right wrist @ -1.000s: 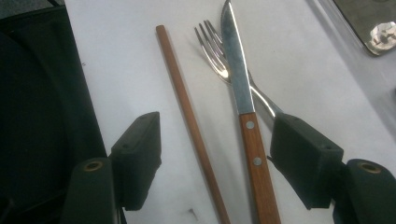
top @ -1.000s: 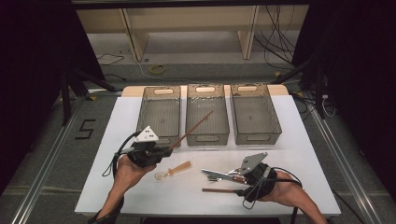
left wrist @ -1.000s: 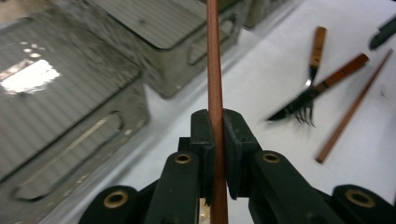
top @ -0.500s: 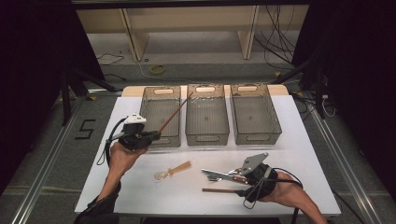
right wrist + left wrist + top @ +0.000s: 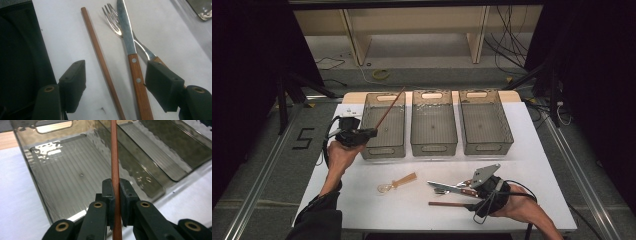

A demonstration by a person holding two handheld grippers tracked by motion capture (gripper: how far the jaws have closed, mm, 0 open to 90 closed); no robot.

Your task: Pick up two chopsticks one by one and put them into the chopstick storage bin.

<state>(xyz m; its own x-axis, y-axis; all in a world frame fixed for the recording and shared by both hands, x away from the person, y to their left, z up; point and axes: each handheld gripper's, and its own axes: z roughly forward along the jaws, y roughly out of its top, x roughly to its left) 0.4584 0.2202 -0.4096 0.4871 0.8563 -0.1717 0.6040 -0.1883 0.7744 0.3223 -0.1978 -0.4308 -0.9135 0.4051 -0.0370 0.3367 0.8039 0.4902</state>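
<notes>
- The left tongs (image 5: 371,132) sat at middle left of the high view, clamped on a brown stick (image 5: 389,108); in the left gripper view the pads (image 5: 110,195) pinched it from both sides.
- The stick slanted up and to the right from the tongs, over the left bin (image 5: 371,150).
- Three clear grey bins stood in a row across the middle of the white bench (image 5: 412,210): the left one, a middle bin (image 5: 434,148) and a right bin (image 5: 511,135).
- The right tongs (image 5: 115,82) stood apart at lower right of the high view, clamped on nothing.
- Between their jaws on the bench lay a second stick (image 5: 100,57) and a knife (image 5: 130,50), with a fork (image 5: 117,22) partly under the knife.
- A spoon (image 5: 397,182) lay at lower centre, apart from both tongs.
</notes>
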